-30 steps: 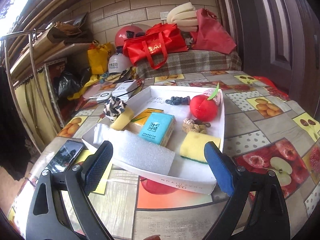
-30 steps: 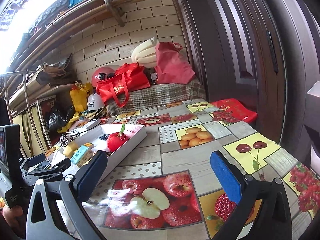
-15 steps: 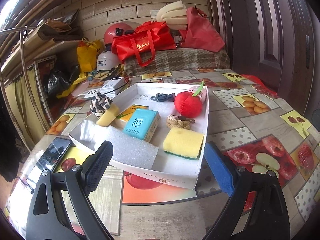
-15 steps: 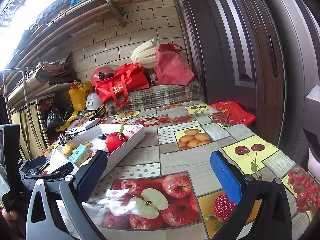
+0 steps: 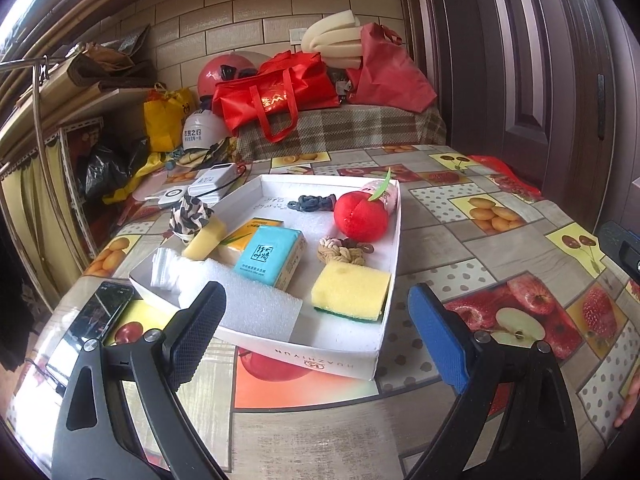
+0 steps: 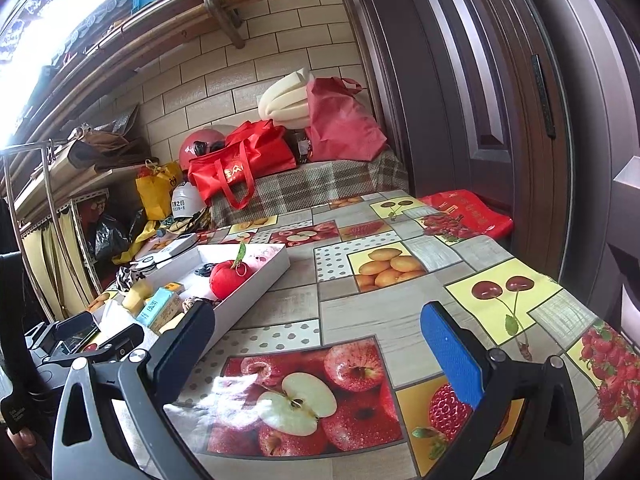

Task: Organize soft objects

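Nearest me, the left tool [image 5: 316, 316] hangs with its jaws spread wide and nothing between them, aimed at the near wall of the shallow white cardboard tray [image 5: 304, 354], apparently lining up a first pick. The right tool [image 6: 320, 344] waits equally released over the bare fruit-print counter [image 6: 400, 312], well clear at the tray's 3 o'clock. Inside the tray, the white foam sheet [image 5: 256, 304] lies flat at 7 o'clock, long axis running across toward the yellow sponge with green backing [image 5: 352, 290] at 5 o'clock. Past them sits the teal tissue pack [image 5: 276, 254], long axis pointing toward 12, then the red plush apple [image 5: 360, 216] at 1 o'clock.
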{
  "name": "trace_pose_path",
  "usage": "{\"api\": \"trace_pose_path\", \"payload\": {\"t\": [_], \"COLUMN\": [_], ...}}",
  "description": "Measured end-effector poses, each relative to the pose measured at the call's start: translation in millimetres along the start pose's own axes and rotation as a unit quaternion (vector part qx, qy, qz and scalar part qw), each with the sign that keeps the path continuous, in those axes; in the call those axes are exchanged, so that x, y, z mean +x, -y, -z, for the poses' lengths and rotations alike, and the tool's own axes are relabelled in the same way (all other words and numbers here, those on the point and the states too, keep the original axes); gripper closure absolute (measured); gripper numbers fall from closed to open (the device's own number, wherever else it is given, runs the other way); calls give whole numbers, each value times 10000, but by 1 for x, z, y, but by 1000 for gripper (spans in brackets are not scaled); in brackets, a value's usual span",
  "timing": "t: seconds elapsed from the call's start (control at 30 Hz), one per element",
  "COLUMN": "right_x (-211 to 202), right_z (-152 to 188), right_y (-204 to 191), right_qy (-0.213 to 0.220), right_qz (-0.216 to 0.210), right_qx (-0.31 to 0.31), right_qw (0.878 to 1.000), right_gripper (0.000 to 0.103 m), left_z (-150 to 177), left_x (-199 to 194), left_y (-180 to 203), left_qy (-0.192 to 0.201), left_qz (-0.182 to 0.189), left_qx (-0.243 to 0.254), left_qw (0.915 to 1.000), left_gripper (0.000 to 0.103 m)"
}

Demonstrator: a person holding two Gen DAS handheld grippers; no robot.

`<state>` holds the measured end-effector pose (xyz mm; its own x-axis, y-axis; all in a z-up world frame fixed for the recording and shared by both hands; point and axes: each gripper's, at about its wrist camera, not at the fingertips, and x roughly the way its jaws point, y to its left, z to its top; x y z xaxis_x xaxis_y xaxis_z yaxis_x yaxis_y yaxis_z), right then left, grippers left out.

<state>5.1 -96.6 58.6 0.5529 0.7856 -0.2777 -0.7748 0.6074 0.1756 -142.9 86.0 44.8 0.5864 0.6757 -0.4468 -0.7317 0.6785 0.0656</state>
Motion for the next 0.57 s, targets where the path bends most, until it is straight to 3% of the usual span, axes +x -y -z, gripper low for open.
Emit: {"api": "trace_pose_path", "payload": {"t": [0.57], "right_x": [0], "right_z": [0], "right_y": [0], "right_qy": [-3], "right_qz": [0], "right_qx": [4], "right_qw": [10000], "right_gripper": [0], "left_z": [1], "left_x": [0], "left_y": [2], "left_qy": [-6], "left_qz": [103], "left_qx": [-37], "left_qw": [9999], "left_gripper": [10]}}
